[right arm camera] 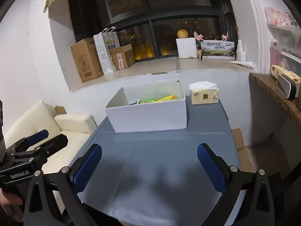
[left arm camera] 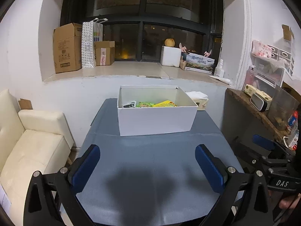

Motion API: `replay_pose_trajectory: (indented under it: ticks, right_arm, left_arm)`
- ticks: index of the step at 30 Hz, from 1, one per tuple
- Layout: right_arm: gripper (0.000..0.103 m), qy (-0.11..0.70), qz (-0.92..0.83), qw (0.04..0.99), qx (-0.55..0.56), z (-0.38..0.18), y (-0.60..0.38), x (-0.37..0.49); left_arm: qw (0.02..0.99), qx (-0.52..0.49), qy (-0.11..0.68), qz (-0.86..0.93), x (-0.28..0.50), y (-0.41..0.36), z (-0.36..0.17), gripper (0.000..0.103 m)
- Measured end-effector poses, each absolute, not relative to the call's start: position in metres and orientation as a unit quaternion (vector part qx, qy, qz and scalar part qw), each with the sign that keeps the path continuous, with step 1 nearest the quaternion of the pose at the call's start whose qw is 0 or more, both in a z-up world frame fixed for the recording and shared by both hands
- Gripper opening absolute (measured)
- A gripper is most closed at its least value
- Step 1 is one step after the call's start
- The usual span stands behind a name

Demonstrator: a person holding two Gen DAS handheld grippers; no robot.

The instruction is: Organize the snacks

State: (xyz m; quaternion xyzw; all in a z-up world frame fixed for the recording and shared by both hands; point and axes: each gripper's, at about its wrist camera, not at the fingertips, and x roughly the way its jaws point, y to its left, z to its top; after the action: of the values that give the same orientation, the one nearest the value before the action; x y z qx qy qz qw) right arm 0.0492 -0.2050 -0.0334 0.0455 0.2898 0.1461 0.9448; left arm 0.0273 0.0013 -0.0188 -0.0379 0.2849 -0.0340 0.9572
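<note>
A white open box (left arm camera: 156, 118) (right arm camera: 150, 115) stands at the far end of the grey-blue table (left arm camera: 150, 160) (right arm camera: 160, 150). Inside it lie snack packets: a green one (left arm camera: 144, 104) (right arm camera: 148, 101), a yellow one (left arm camera: 165, 104) (right arm camera: 168, 98) and a dark printed one (left arm camera: 129, 104) (right arm camera: 135, 102). My left gripper (left arm camera: 147, 154) hovers open over the near half of the table, nothing between its blue pads. My right gripper (right arm camera: 149, 154) is likewise open and empty, well short of the box. Each gripper also shows at the edge of the other's view.
A tissue pack (right arm camera: 204, 94) (left arm camera: 199, 101) sits right of the box. A cream sofa (left arm camera: 32, 141) (right arm camera: 62, 124) lies left of the table, a wooden shelf (left arm camera: 254, 111) to the right. Cardboard boxes (left arm camera: 65, 48) and a paper bag stand on the window ledge behind.
</note>
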Motion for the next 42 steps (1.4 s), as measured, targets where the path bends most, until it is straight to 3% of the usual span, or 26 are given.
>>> replay_pose_trajectory:
  ticks: [42]
  right_arm:
    - [0.103,0.289,0.152,0.944,0.041,-0.021,-0.206,0.042]
  left_arm:
    - [0.955,-0.027,0.295,-0.032,0.029,0.001,-0.021,0.103]
